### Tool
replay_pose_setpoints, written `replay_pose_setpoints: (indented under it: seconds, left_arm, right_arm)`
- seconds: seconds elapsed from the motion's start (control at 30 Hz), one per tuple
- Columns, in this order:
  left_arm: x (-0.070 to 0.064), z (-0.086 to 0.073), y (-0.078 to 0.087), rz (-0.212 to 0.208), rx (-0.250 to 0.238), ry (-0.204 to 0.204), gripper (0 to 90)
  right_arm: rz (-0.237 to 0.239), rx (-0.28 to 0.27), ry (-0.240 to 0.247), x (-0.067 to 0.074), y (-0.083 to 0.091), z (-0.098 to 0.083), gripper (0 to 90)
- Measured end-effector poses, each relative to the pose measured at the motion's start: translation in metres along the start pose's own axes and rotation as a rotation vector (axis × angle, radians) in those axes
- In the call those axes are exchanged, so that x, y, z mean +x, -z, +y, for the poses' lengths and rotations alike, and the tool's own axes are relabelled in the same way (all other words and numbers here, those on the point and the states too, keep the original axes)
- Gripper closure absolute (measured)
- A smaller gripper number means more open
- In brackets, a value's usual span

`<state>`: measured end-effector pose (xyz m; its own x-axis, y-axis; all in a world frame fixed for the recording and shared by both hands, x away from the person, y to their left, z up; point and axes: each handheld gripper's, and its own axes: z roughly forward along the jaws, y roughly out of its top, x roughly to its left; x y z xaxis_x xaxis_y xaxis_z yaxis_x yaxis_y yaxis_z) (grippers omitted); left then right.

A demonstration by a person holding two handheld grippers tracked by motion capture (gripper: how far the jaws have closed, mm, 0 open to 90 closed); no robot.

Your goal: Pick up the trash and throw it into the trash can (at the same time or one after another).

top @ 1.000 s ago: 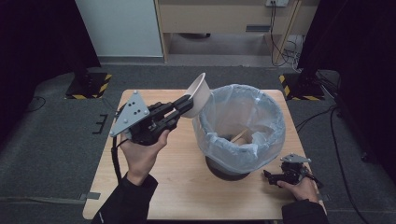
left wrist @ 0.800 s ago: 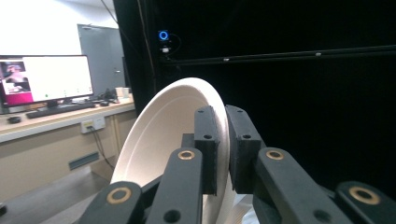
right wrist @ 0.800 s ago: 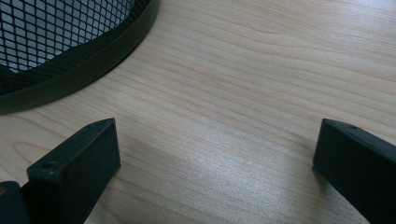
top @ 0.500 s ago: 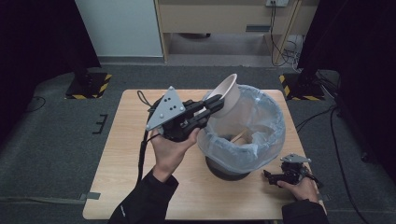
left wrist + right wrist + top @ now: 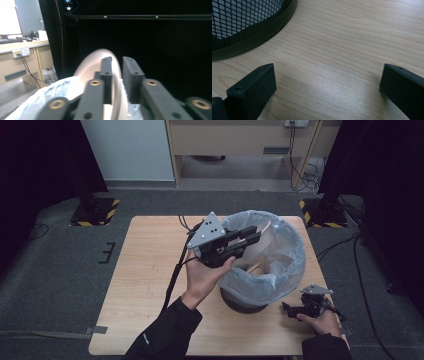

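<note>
My left gripper [image 5: 254, 236] reaches over the mouth of a black mesh bin [image 5: 240, 301] lined with a clear plastic bag [image 5: 295, 255]. A cream bowl [image 5: 267, 237] stands on edge at the jaw tips, inside the bag's mouth. In the left gripper view the bowl [image 5: 91, 62] has its rim between the two jaws of the left gripper [image 5: 117, 60]. The jaws have just been opening, and a dark gap shows beside the rim. My right gripper [image 5: 287, 307] rests on the table right of the bin, its jaws wide apart over bare wood [image 5: 327, 82].
A pale wooden stick [image 5: 252, 266] lies inside the bag. The bin's mesh wall [image 5: 242, 22] stands just beyond the right gripper. The wooden table [image 5: 150, 270] has free room on its left half. The left gripper's cable [image 5: 175, 275] hangs along the forearm.
The left gripper has carried the bowl rightward from beside the bin to over its mouth, and its jaws have parted. The right hand has stayed put.
</note>
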<state>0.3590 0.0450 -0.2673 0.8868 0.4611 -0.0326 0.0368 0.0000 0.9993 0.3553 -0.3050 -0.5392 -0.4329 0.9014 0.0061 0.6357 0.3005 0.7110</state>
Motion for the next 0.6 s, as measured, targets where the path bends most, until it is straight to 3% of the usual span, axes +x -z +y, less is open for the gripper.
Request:
replay_pose_setpoints:
  seconds: [0.13, 0.33, 0.43, 0.6]
  left_arm:
    - [0.005, -0.003, 0.014, 0.033, -0.005, 0.010, 66.6]
    - [0.019, -0.019, 0.059, 0.135, 0.029, 0.004, 51.7]
    - [0.027, -0.035, 0.085, 0.197, 0.075, -0.005, 45.2]
    - [0.040, -0.072, 0.121, 0.281, 0.154, 0.040, 38.0]
  right_arm:
    - [0.000, 0.000, 0.000, 0.000, 0.000, 0.000, 0.8]
    - [0.001, 0.006, -0.003, 0.000, 0.000, 0.000, 0.8]
    - [0.000, 0.006, -0.002, 0.000, 0.000, 0.000, 0.8]
    - [0.000, 0.005, 0.002, 0.000, 0.000, 0.000, 0.8]
